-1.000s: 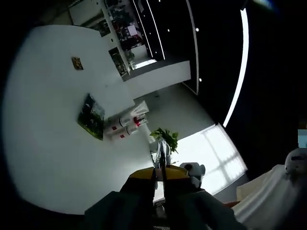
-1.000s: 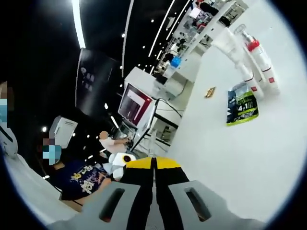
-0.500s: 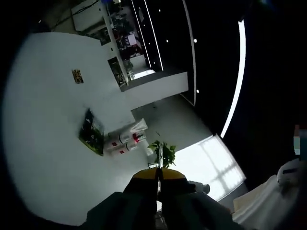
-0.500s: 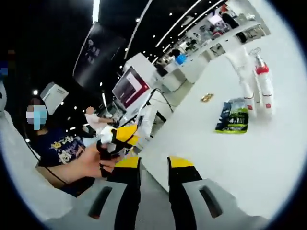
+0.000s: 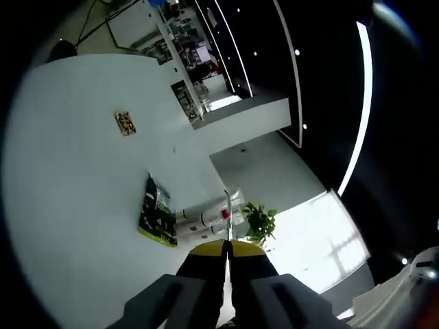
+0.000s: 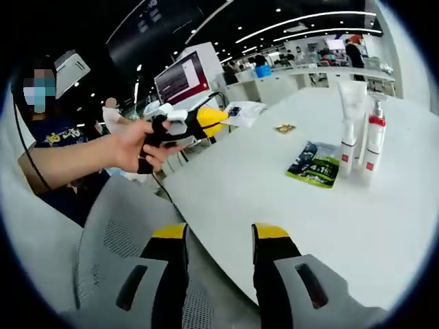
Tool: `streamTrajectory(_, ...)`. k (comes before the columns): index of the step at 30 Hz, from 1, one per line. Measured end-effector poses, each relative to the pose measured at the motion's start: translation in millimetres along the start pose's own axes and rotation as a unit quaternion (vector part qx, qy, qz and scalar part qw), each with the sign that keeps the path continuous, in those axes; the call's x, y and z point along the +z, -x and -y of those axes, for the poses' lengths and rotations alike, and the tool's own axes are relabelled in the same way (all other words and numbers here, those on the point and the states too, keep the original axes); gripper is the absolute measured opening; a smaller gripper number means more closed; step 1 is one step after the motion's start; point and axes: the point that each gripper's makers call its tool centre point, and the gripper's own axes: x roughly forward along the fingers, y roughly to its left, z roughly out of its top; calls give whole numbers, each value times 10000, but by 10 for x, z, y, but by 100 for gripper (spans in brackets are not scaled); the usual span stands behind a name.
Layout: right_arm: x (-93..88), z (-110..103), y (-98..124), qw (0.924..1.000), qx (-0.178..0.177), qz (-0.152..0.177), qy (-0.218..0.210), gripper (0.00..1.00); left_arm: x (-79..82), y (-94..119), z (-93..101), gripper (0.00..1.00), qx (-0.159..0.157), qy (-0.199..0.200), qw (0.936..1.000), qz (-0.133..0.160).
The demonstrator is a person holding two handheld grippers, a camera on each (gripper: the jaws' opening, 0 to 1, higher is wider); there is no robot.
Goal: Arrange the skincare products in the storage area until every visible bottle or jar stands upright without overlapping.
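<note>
Right gripper (image 6: 219, 236): my jaws stand wide apart, yellow-tipped, nothing between them. Under them, a grey mesh chair back (image 6: 120, 226). Ahead, the near edge of the white surface (image 6: 226, 185).

Left gripper (image 5: 227, 248): my jaws are pressed together, no gap, nothing held. In the right gripper view I see this gripper (image 6: 185, 127) up and left of my right jaws, gripped in a hand (image 6: 134, 145), off the surface's edge.

Items on the surface, outward from the right jaws:
- Sachet (image 6: 314, 164), dark green, lying flat, ahead and right.
- Tube (image 6: 351, 122), white, upright on its cap, just beyond the sachet.
- Pump bottle (image 6: 374, 137), white with a red collar, upright, close beside the tube on its right; whether the two touch I cannot tell.
- Small wrapper (image 6: 285, 128), brownish, flat, further out, well apart from the others.

Same items from the left jaws, view heavily rolled:
- Sachet (image 5: 158, 214), just above and left of the tips.
- Tube (image 5: 211, 204) and pump bottle (image 5: 206, 220), side by side directly beyond the tips.
- Wrapper (image 5: 125, 122), far out to the upper left.
- Potted plant (image 5: 259, 219), beyond the surface (image 5: 82, 205), right of the tips.
</note>
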Motion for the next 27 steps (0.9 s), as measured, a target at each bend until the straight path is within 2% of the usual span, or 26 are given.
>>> streamTrajectory(3, -46, 45, -25, 9998, -157, -82, 58, 33, 61, -52, -129, 1, 167, 36, 9999, 4)
streamTrajectory(6, -134, 85, -47, 9978, -320, -292, 503, 29, 93, -103, -283, 1, 316, 100, 9994, -42)
streamTrajectory(11, -195, 33, -89, 9947, -244, -475, 884, 28, 182, -191, -569, 1, 593, 174, 9981, -74)
streamTrajectory(16, -214, 69, -82, 9950, -244, -529, 817, 25, 254, -315, -775, 1, 824, 199, 9963, -157)
streamTrajectory(22, -241, 124, -76, 9949, -312, -600, 749, 21, 156, -490, -861, 1, 1073, 176, 9936, -305)
streamTrajectory(27, -271, 117, -84, 9941, -296, -674, 795, 21, 147, -573, -975, 1, 1304, 84, 9904, -447)
